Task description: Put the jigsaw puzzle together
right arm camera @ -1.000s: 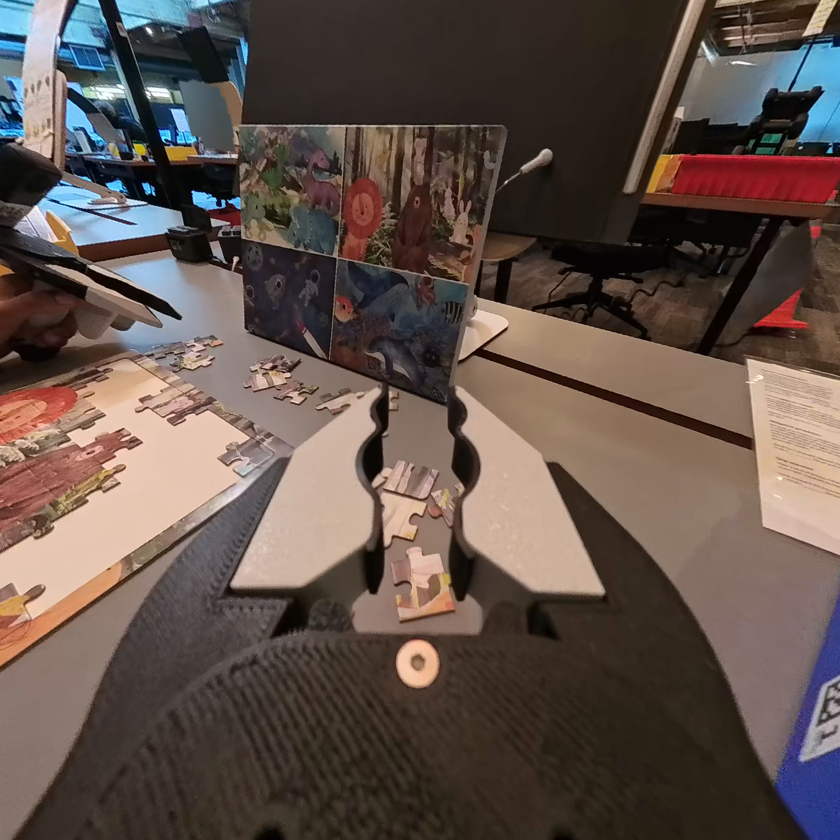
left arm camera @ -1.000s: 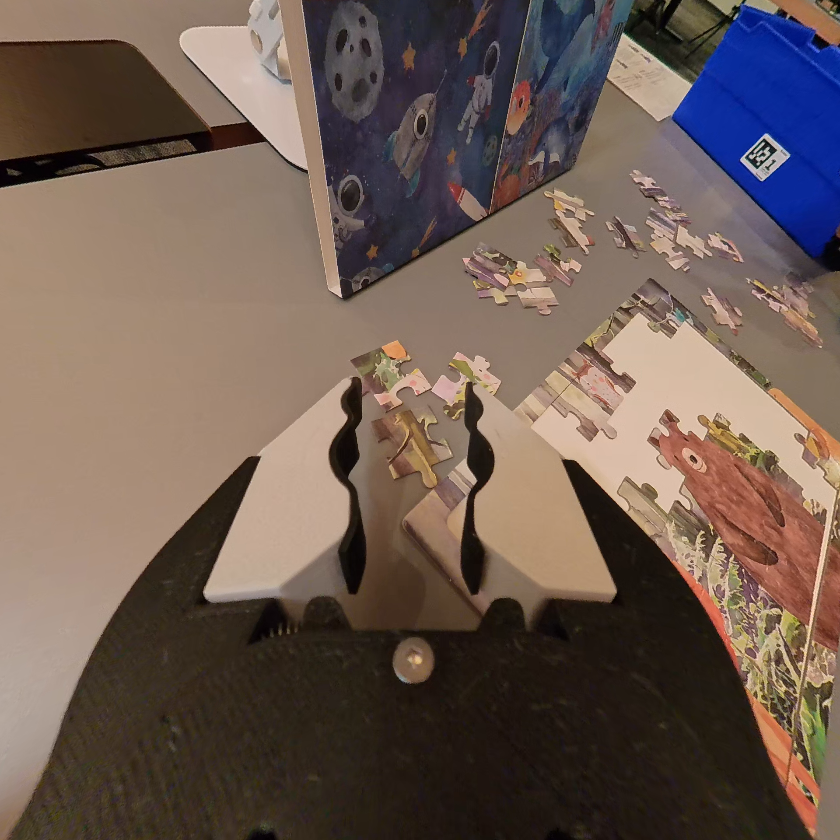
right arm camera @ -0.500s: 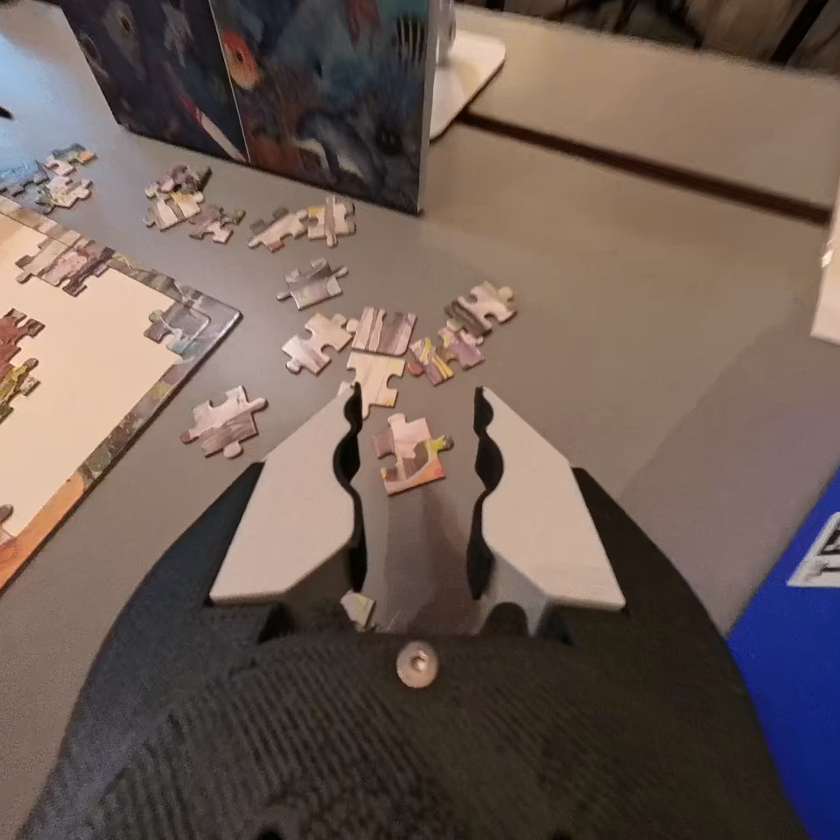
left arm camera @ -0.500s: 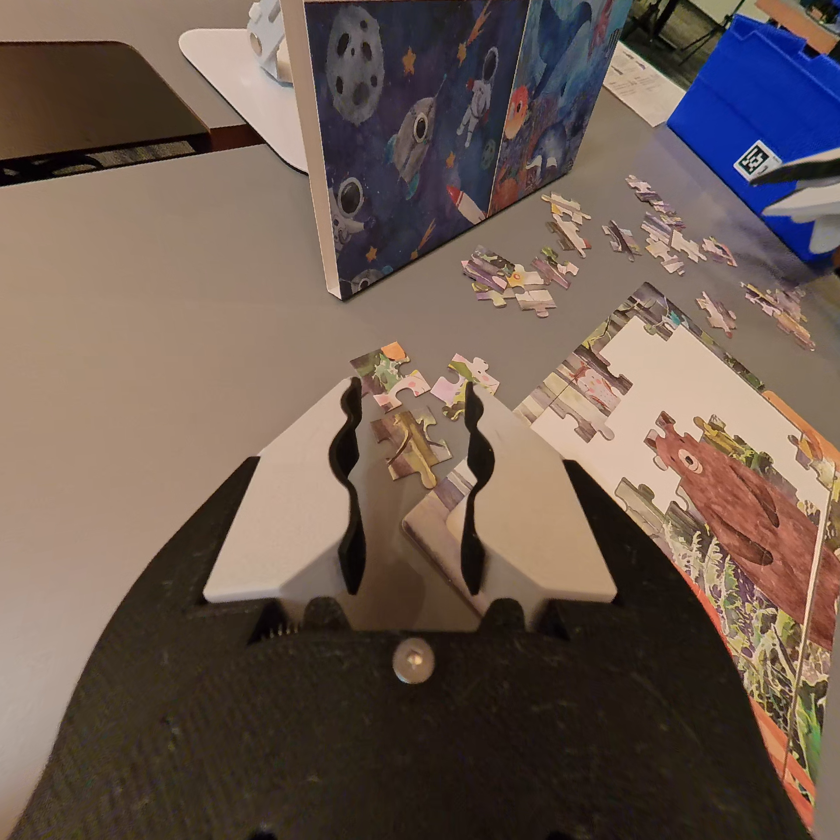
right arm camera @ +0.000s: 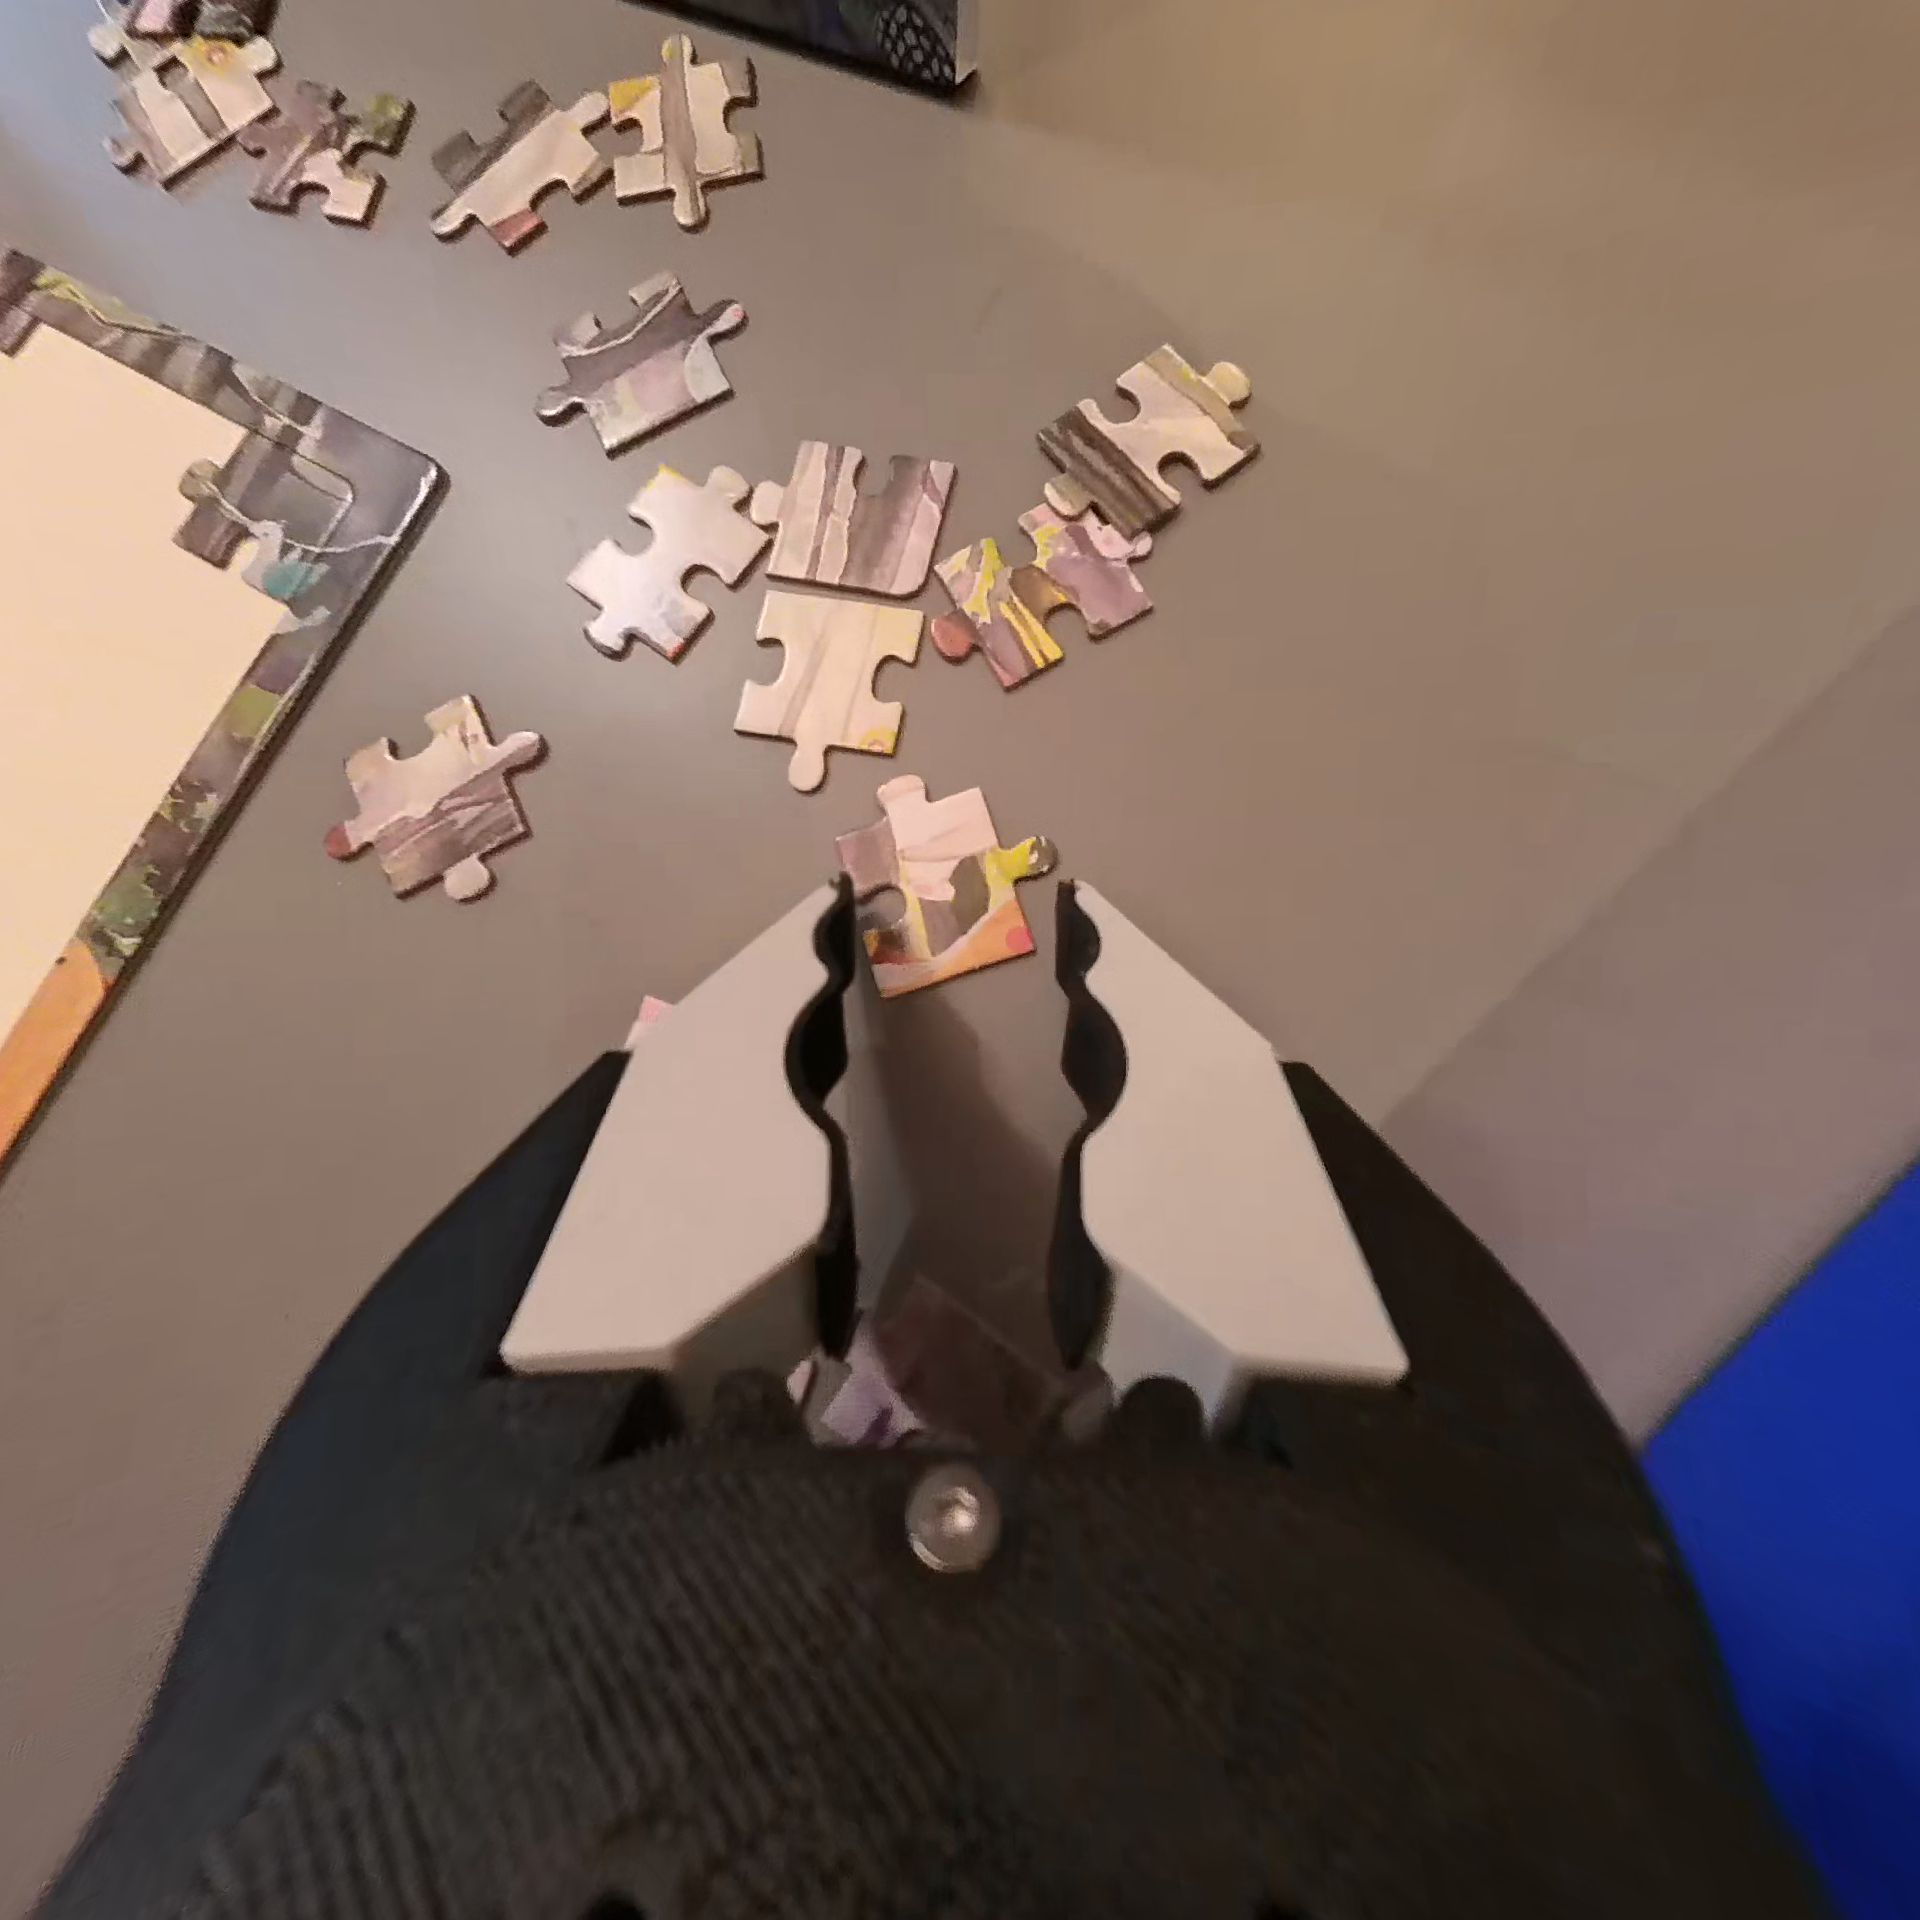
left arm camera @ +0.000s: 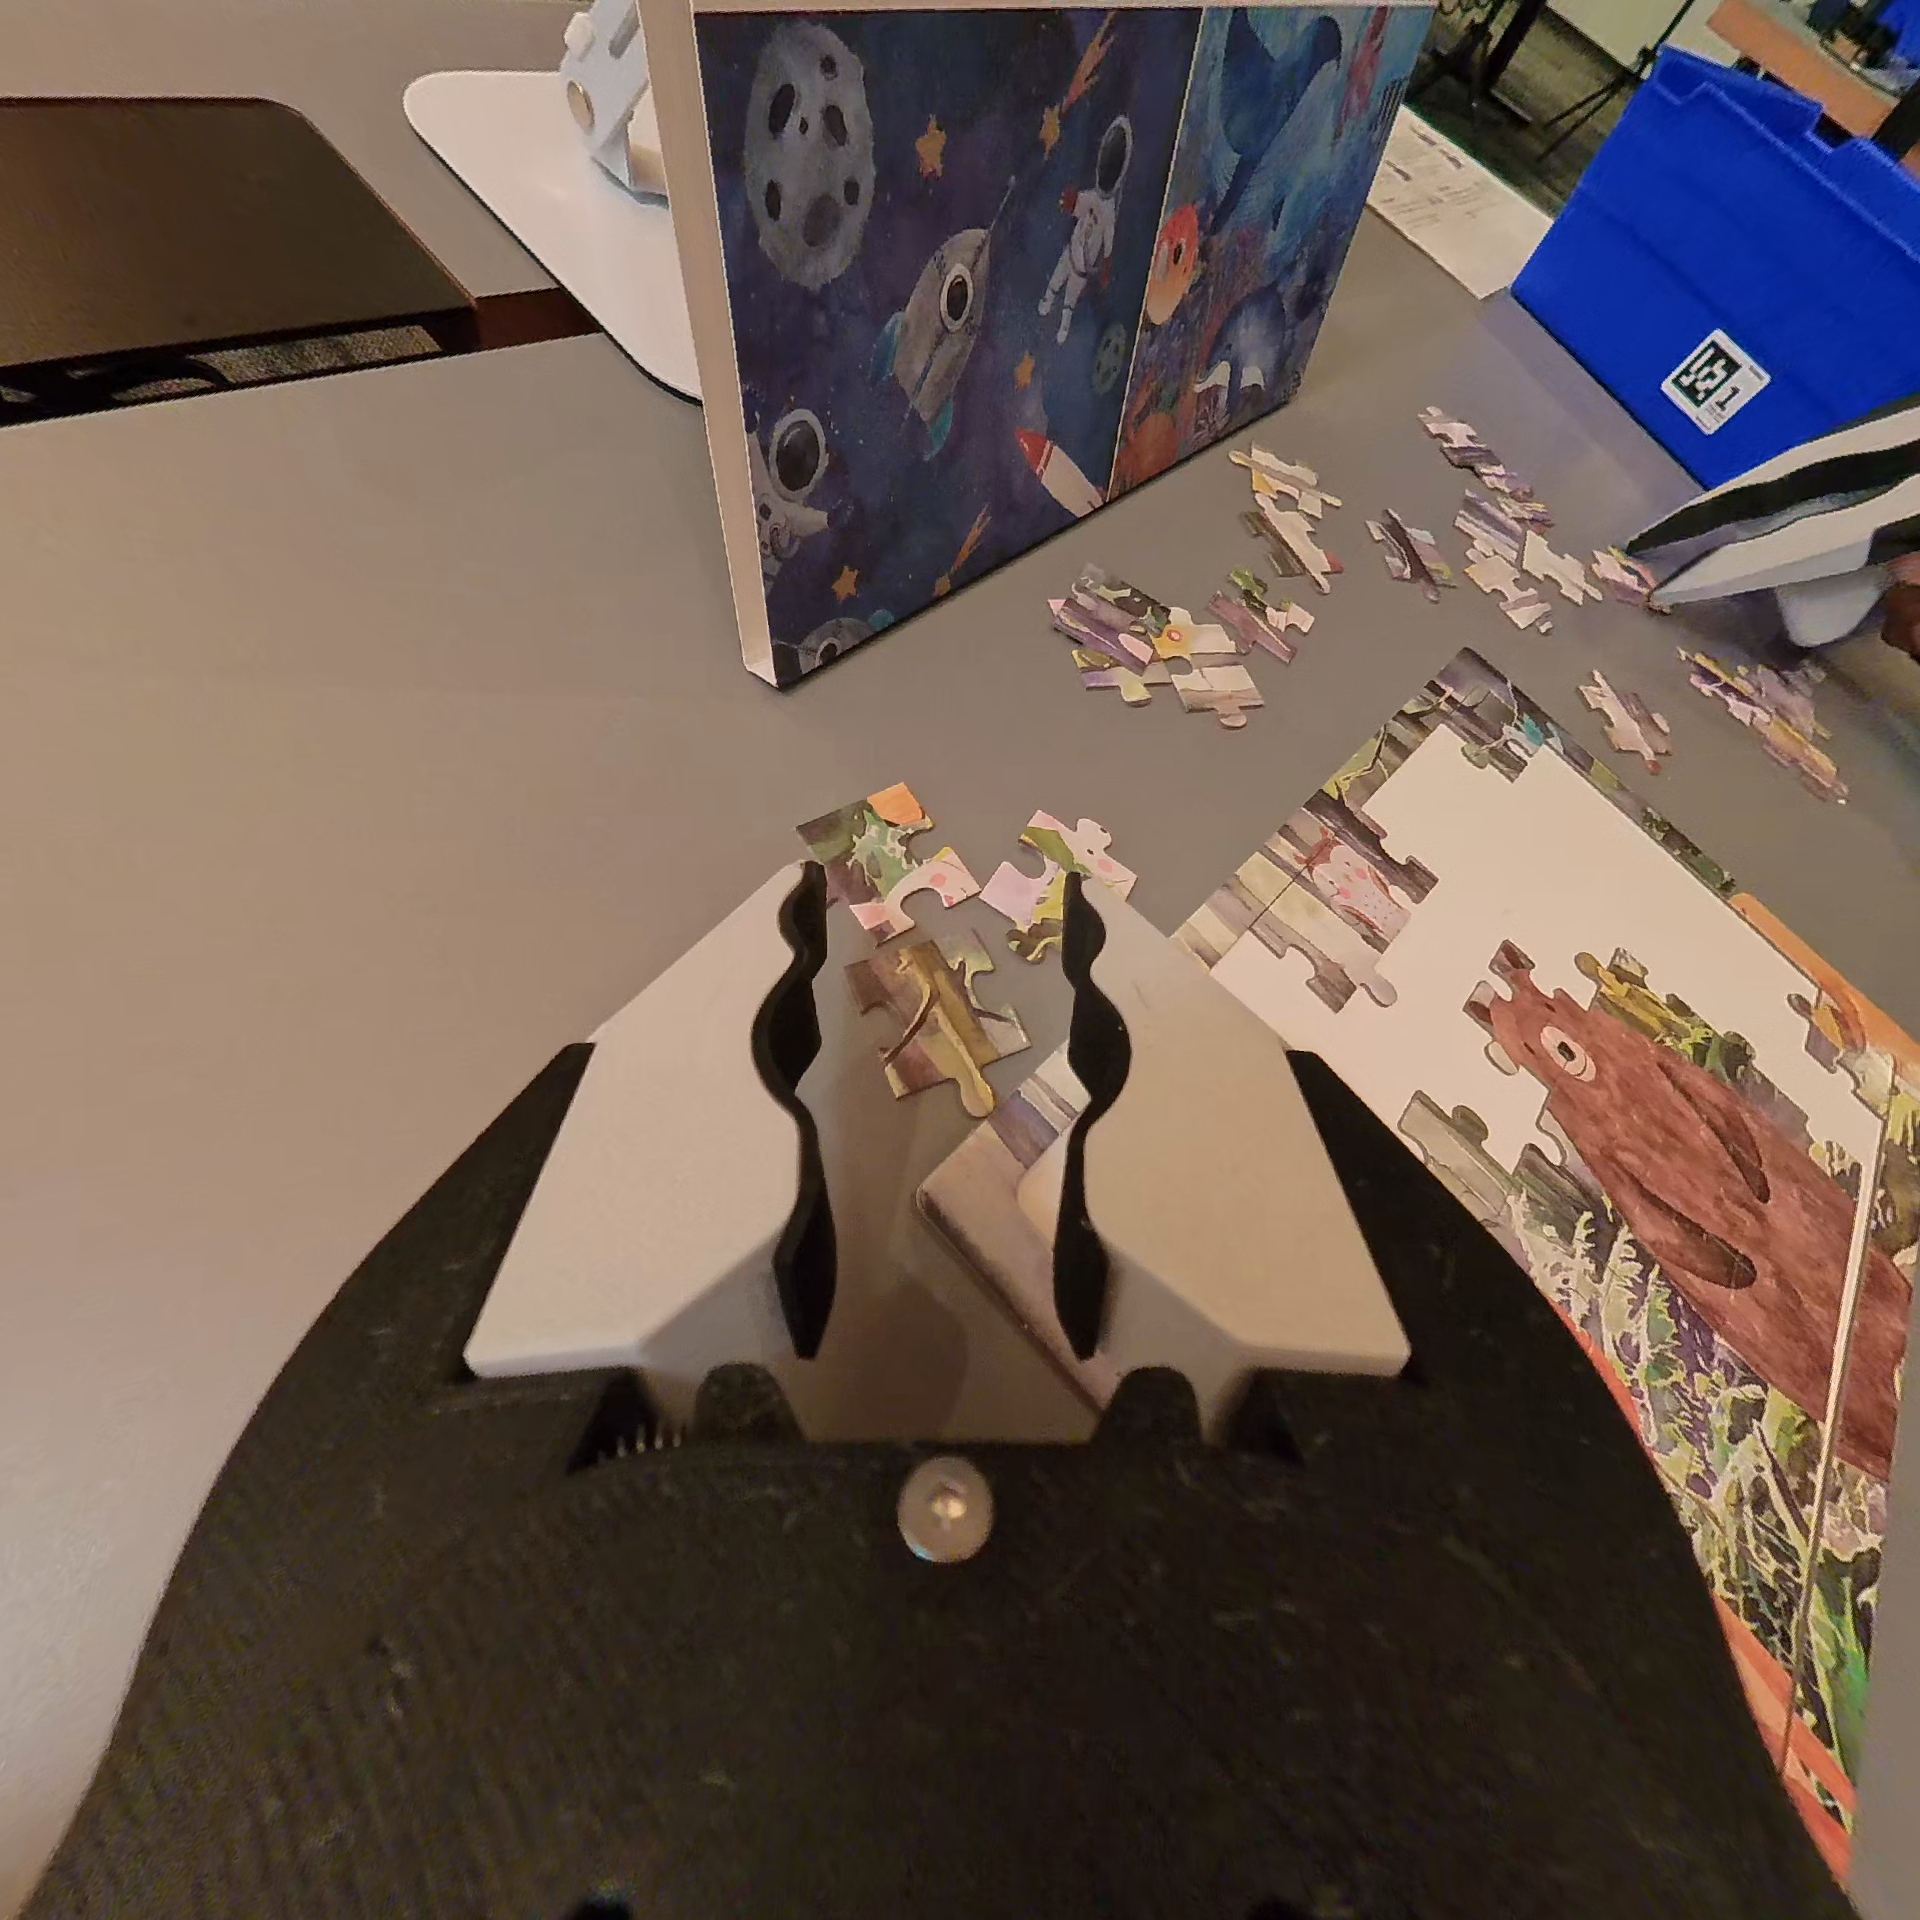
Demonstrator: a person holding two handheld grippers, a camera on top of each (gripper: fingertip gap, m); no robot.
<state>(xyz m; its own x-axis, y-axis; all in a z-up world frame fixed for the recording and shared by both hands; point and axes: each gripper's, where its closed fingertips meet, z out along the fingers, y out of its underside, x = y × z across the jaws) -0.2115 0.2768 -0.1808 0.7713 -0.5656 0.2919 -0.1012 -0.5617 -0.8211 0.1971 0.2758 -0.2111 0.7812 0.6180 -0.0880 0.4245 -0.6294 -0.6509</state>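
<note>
Open room: bare grey surface (left arm camera: pixel 312 727) at 9 o'clock of the left gripper (left arm camera: pixel 940 894); a blue bin (left arm camera: pixel 1714 260) closes 2 o'clock.
Left gripper: released, over a brown loose piece (left arm camera: pixel 935 1023).
Right gripper (right arm camera: pixel 954 888): released, straddling an orange-edged piece (right arm camera: pixel 940 899).
Puzzle board (left arm camera: pixel 1558 1039): at 3 o'clock of the left gripper, partly filled, long axis toward 1 o'clock.
Picture box (left arm camera: pixel 987 312): upright at 12 o'clock.

An office: grey desks (left arm camera: pixel 312 675), blue bin (left arm camera: pixel 1725 260)

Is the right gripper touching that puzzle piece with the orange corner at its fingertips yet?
Cannot tell. In the right wrist view the open right gripper brackets the puzzle piece, but its left fingertip overlaps the piece's edge.
</note>
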